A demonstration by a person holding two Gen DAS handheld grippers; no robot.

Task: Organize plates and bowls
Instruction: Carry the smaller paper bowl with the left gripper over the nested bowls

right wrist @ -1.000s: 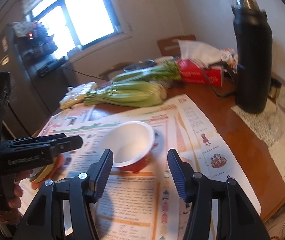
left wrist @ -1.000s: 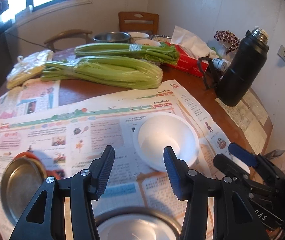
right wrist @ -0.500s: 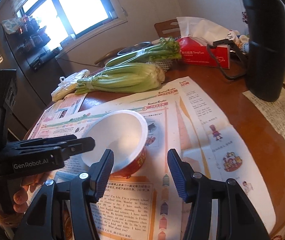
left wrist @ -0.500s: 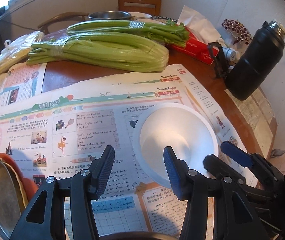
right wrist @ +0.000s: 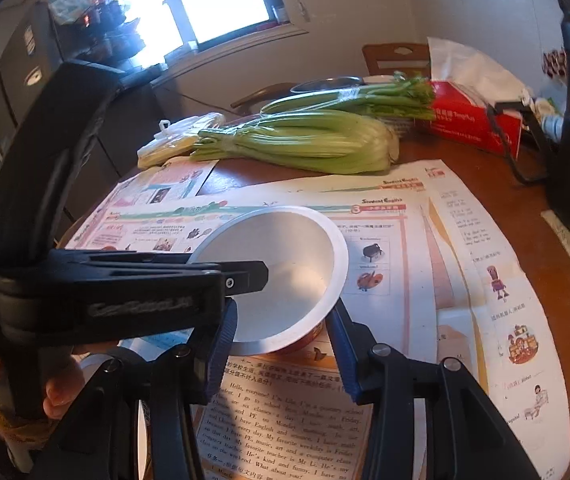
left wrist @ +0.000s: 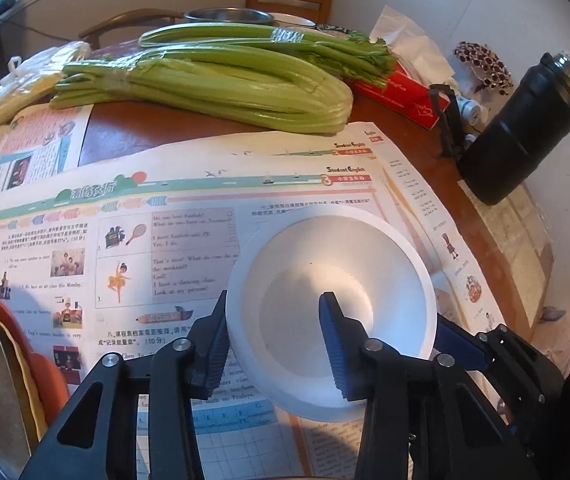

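Observation:
A white bowl point(left wrist: 345, 280) with a red outside stands on the newspaper; it also shows in the right wrist view point(right wrist: 285, 264). My left gripper point(left wrist: 273, 340) is open and straddles the bowl's near rim, one finger inside and one outside. My right gripper point(right wrist: 281, 344) is open, just before the bowl, its fingers on either side of the near wall. A stack of plates point(left wrist: 1, 384), a metal one on top of orange and yellow ones, lies at the lower left of the left wrist view.
Newspaper point(left wrist: 165, 240) covers the round wooden table. Two celery bunches point(left wrist: 213, 80), a red tissue box point(left wrist: 397, 88) and a black flask point(left wrist: 521, 128) stand behind the bowl. A metal basin point(left wrist: 229, 16) and wooden chairs are at the far edge.
Both grippers have moved forward to the white bowl. The left one now has a finger inside the rim, and the right one has come up against the bowl's near side.

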